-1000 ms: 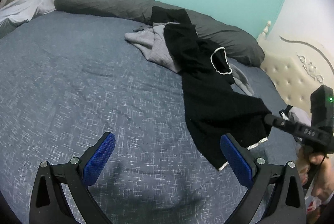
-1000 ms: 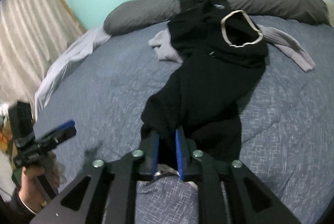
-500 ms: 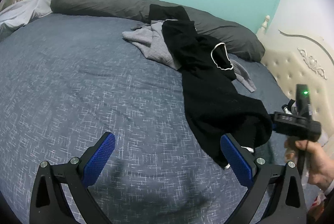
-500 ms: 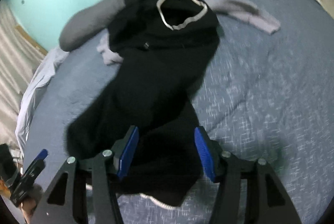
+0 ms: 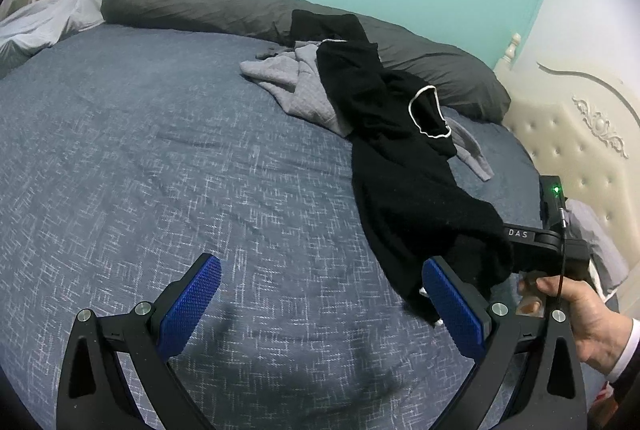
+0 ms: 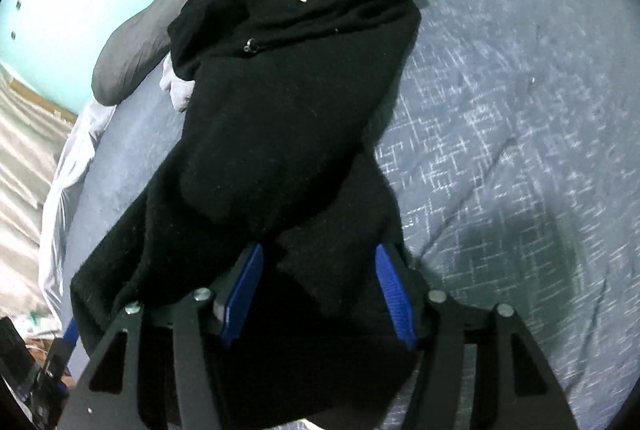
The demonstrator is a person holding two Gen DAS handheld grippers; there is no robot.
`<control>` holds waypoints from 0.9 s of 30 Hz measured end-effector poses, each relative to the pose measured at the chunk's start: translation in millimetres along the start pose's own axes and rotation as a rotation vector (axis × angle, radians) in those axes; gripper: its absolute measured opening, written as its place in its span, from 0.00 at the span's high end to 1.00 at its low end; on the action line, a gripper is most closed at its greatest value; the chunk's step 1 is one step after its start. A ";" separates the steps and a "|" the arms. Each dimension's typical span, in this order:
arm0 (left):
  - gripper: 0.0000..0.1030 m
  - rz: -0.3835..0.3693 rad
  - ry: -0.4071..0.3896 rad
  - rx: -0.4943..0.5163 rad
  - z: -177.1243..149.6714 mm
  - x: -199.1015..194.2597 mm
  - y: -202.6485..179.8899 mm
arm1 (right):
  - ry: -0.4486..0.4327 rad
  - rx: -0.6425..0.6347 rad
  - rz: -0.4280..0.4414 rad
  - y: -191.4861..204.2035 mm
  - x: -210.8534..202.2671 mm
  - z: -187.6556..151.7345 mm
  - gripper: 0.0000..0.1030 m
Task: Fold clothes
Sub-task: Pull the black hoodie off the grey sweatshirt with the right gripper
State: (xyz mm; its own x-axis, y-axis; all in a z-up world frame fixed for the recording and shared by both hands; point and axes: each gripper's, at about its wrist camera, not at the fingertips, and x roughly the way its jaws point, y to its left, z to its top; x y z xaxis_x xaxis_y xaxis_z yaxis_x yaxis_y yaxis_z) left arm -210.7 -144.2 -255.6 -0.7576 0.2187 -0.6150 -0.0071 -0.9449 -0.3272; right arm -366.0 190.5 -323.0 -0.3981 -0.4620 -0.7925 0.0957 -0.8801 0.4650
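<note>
Teal wall, bed with blue-grey quilt [image 5: 200, 169], dark grey pillow [image 5: 208, 5] at far edge. Black garment [image 6: 280, 117] sprawls on quilt, its far end over a grey garment [image 5: 296, 89]. Right gripper [image 6: 320, 290] jaws just opened, apart, black fabric lying loose between the pads. Left gripper [image 5: 320, 306] wide apart over bare quilt, nothing between.
</note>
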 end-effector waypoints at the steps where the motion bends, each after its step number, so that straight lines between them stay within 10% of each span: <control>1: 0.00 -0.001 0.001 -0.003 0.0 0.4 0.3 | -0.001 -0.001 0.010 0.2 0.1 -0.4 0.49; 5: 0.00 0.000 0.005 -0.006 -0.4 1.4 1.3 | -0.013 -0.055 0.038 8.5 -3.0 -3.1 0.79; 11: 0.00 -0.002 0.005 -0.012 0.1 0.9 3.2 | -0.068 -0.188 0.095 33.3 -22.5 -9.9 0.93; 18: 0.00 -0.007 0.004 -0.019 1.7 0.3 3.9 | -0.014 -0.283 0.130 33.4 -35.9 -30.8 0.93; 24: 0.00 -0.008 0.002 -0.025 1.8 0.5 5.8 | -0.072 -0.082 0.102 -8.6 -47.6 -19.5 0.89; 27: 0.00 -0.008 0.009 -0.019 0.4 2.2 4.3 | -0.086 -0.024 0.034 -20.2 -46.1 -10.3 0.64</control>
State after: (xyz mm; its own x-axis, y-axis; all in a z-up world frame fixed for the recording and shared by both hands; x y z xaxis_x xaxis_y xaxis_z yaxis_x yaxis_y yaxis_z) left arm -212.7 -147.9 -258.1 -0.7519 0.2289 -0.6183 -0.0013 -0.9383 -0.3457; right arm -340.2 228.4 -299.9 -0.4709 -0.4815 -0.7392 0.1323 -0.8670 0.4805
